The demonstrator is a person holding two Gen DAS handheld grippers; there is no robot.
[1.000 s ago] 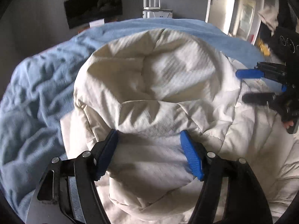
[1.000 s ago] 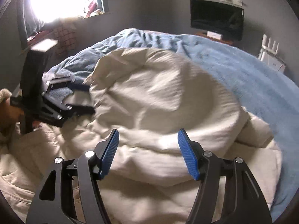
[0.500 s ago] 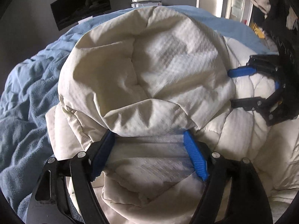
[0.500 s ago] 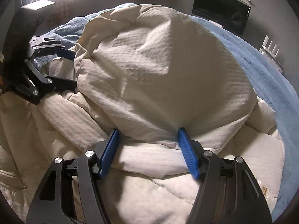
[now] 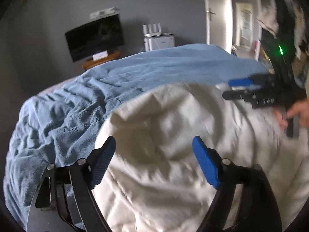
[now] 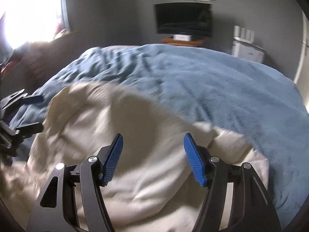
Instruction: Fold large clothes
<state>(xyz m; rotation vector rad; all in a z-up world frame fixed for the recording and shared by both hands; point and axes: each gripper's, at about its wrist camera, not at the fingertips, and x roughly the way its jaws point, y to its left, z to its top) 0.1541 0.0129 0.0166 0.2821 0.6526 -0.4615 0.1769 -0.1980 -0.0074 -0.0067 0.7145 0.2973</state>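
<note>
On the bed, over the blue blanket (image 5: 158, 67), we find the cream quilted garment (image 5: 173, 135) lying in a puffed, rumpled heap on the near side; both views are blurred by motion, so seams and edges are hard to trace. We judge the piece to be soft, bulky and light for its volume, with padded fill that will spring back and trap air. The fabric looks smooth, so a thin pinch may slip. We recommend taking hold at a doubled edge or a corner, where layers stack, not on the billowed middle. No hem or sleeve can be identified with confidence.

The left gripper (image 5: 154, 160) has its fingers spread wide. The garment lies between and beneath them, and we see no cloth pinched by the blue pads (image 5: 204, 166). Whether the tips brush the fabric cannot be determined.

The right gripper (image 6: 152, 158) is likewise released, fingers wide apart above the cream heap, grasping nothing. In the left view it appears at the far right, near the garment's far edge, with the person's hand (image 5: 297, 112) on its handle.

Beyond the bed stand a dark television (image 6: 183, 19) and a white unit (image 5: 159, 41) against the grey wall.
</note>
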